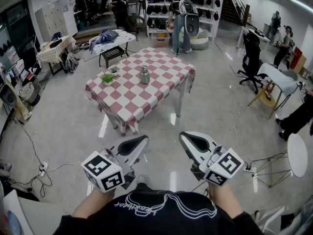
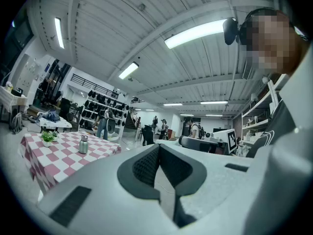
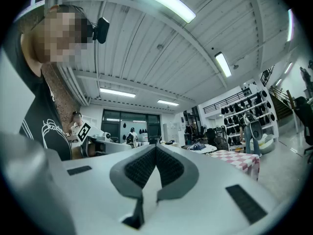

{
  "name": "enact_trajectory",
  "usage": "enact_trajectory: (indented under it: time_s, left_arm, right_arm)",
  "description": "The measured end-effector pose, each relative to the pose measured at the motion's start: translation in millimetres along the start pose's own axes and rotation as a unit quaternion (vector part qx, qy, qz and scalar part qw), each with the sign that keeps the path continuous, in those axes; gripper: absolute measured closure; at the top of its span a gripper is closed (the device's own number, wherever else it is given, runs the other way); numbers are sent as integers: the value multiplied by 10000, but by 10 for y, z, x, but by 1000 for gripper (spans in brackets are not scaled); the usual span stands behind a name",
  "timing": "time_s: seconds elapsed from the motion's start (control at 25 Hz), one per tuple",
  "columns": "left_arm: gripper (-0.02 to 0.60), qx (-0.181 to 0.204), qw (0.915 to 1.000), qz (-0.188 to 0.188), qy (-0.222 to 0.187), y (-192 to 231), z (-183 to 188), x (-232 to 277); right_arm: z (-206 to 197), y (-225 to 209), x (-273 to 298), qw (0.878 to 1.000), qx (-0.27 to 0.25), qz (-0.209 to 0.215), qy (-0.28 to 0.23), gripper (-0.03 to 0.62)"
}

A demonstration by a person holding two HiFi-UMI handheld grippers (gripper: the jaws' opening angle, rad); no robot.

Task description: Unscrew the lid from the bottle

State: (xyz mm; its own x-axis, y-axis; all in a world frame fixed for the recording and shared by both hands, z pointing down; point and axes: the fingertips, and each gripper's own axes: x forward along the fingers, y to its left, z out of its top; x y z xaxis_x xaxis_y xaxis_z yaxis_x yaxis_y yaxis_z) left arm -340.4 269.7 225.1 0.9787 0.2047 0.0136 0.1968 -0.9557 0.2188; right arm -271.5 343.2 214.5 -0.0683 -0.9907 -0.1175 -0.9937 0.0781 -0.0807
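Closest to me, I had two grippers held side by side in front of the body, pointing about level at the room. The left gripper [image 1: 138,144] was clenched on nothing, its pads meeting with no object between them. The right gripper [image 1: 190,142] was pressed shut and empty as well. I judged this a ready stance, since both sat well short of the work. Across a stretch of bare floor stood one table [image 1: 161,84] under a red-and-white checked cloth. One steel bottle [image 1: 145,75] stood upright near its middle, its lid [image 1: 145,67] on. That spot looked reachable from either side. One small potted plant [image 1: 107,78] sat nearby, toward the table's left edge. Unscrewing had not begun.
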Motion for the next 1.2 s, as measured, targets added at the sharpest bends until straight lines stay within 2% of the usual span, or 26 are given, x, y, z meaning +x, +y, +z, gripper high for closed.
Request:
enact_trajectory:
  time_s: [0.4,0.52,0.56,0.64,0.72,0.8,0.96,1.2]
  left_arm:
    - [577,106,9999,-3,57,-48,-15,-5]
    - [575,123,9999,10,69,37,-58,60]
    - [575,124,9999,40,75,78,-80,81]
    - [567,91,9999,82,111,176,-135,127]
    - [462,-6,9998,63,171,271,-193,187]
    - [435,-61,9998,63,199,369,-238,241]
    - [363,61,9994,76,323,615,-354,397]
    - [300,-13,9987,176,488,1156,-516,726]
  right_arm:
    - [116,-120,-182,9987,141,-376,-317,591]
    - [39,-217,-156,9983,261,-487,-200,591]
    - [-12,-254,-140,9982,280,-531,-93,584]
    - [-87,-330,-105,9976,317,-613,60,521]
    - [-117,-412,-74,9970,347,-687,101,470]
    - [-154,-505,-30,9966,333,-741,138,418]
    - [-320,-747,125,9959,252,-823,284,342]
    - [-487,-1173,393,9952,308,-867,343,299]
